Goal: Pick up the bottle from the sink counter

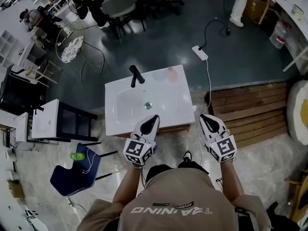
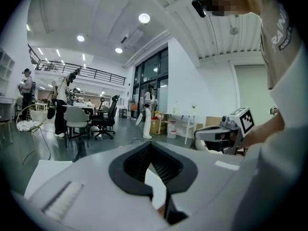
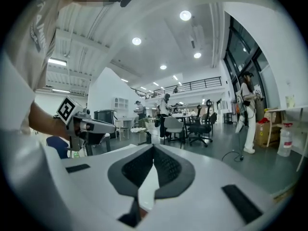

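Black pads of the left gripper (image 2: 151,147) lie pressed together, tip to tip, with nothing between them. The right gripper (image 3: 154,152) is the same in its own view: jaws fully closed and empty.

From the head view, the person holds both side by side at the near edge of the white surface (image 1: 185,110). The left gripper's tip reaches just over that edge. The right gripper's tip hangs just off the near right corner, above the floor. Neither touches anything that can be seen.

A basin with a round drain (image 1: 148,105) is sunk into the surface, and a black faucet (image 1: 136,75) stands behind it on the left.

The bottle (image 1: 165,74) seems to be the pale, almost see-through shape at the far right of the surface, right of the faucet and well apart from both grippers. It shows a faint pink tint on one side and a bluish one on the other. Its outline is too washed out against the white to tell whether it stands or lies, and neither gripper view shows it clearly.
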`<state>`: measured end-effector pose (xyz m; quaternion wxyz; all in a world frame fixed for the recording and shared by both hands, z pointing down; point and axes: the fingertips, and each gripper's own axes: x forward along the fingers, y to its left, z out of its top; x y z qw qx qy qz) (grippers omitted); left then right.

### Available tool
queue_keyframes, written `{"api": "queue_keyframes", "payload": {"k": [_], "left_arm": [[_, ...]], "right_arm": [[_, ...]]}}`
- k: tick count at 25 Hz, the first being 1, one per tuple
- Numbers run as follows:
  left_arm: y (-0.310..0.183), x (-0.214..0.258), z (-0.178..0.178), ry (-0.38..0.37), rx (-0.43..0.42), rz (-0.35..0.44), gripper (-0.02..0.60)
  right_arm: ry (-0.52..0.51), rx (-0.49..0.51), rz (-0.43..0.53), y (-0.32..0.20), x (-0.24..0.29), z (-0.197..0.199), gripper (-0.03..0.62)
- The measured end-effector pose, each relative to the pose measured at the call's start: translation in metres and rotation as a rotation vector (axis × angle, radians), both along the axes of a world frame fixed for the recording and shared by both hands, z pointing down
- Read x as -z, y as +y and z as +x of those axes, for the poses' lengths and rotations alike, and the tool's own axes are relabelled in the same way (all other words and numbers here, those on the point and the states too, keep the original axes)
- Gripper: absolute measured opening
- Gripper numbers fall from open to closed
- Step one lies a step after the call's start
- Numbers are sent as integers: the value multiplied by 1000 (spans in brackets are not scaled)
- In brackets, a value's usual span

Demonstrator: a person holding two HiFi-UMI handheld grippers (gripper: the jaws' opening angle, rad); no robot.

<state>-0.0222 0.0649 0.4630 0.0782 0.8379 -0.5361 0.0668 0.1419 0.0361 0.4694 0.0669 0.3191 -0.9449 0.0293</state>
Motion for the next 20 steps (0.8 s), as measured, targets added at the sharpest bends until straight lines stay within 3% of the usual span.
{"api": "queue_keyframes", "payload": {"k": [11, 20], "left_arm": [[-92, -19, -24, -29, -28, 1, -14], [-159, -37, -59, -41, -160, 11, -14]], "right_arm": [[25, 16, -56, -76, -20, -38, 8], [61, -126, -19, -138, 4, -74, 8]]}}
